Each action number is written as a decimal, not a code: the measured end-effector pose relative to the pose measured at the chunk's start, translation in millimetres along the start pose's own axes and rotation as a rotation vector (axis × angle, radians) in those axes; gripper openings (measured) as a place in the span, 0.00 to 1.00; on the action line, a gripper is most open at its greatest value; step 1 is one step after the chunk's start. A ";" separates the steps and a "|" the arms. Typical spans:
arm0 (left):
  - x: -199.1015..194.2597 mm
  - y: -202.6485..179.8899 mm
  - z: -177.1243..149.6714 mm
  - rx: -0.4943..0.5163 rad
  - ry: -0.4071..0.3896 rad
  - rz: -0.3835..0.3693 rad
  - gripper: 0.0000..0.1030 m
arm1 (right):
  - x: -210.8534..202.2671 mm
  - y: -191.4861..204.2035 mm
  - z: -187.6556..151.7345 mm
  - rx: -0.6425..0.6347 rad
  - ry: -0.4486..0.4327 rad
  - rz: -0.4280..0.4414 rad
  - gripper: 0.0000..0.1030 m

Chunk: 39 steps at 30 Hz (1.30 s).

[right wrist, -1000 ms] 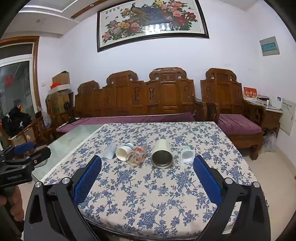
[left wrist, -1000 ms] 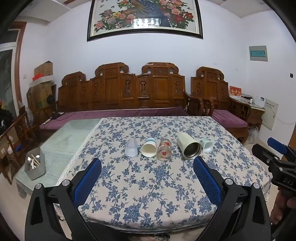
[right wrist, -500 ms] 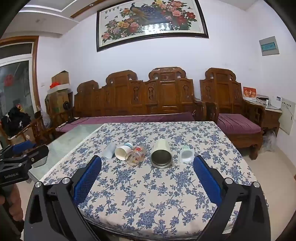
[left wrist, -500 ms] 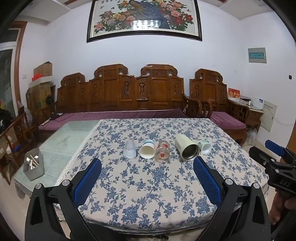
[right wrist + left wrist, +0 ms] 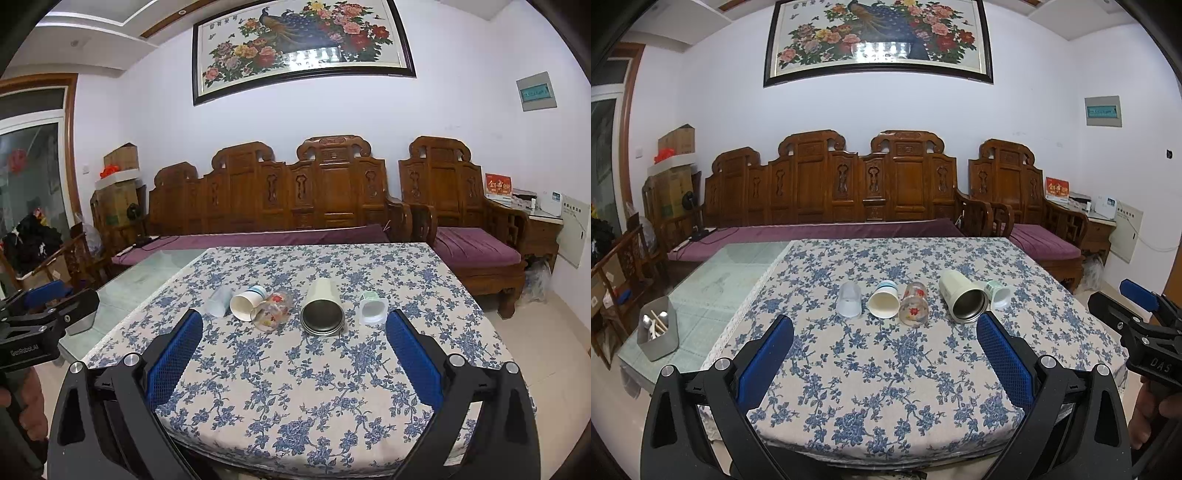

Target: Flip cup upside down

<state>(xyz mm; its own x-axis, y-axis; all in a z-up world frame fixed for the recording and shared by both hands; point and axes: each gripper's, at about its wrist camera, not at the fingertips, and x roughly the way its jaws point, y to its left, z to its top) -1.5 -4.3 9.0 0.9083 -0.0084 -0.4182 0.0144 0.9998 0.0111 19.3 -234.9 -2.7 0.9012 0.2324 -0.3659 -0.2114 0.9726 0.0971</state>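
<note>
Left gripper: fingers are standing spread wide, gripping nothing, hovering over the near part of the worktop. Right gripper: fingers are likewise spread, empty, hanging above the near edge.

Landmark: steel-lined tumbler, lying on its side, mouth facing the cameras, nothing visible inside. All five cups are sitting in one row across the middle of the floral cloth, well apart from both sets of fingers.

- Just right of the tumbler: small white-green cup, on its side, touching or nearly touching it; cannot tell which.
- Left of the tumbler: printed glass, on its side.
- Further left: paper cup, on its side, interior showing white and bare.
- Farthest left: frosted plastic cup; whether it is standing inverted or lying down is unclear.

Open cloth is lying between the row and the near edge. Beyond the cloth's left edge, a grey bin is holding utensils.
</note>
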 end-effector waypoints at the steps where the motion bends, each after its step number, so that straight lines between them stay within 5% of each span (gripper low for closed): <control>1: 0.1 0.2 -0.3 0.000 -0.001 0.000 0.92 | -0.4 0.3 0.5 -0.001 0.000 0.000 0.97; 39: 8.9 2.3 -9.1 0.000 0.023 0.004 0.92 | -2.4 -1.5 4.5 -0.002 -0.007 -0.002 0.97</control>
<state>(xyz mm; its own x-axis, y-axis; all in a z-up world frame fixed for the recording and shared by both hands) 2.8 -1.9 -2.9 0.8987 -0.0036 -0.4385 0.0105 0.9999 0.0135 19.2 -237.0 2.2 0.9043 0.2299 -0.3598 -0.2099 0.9732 0.0943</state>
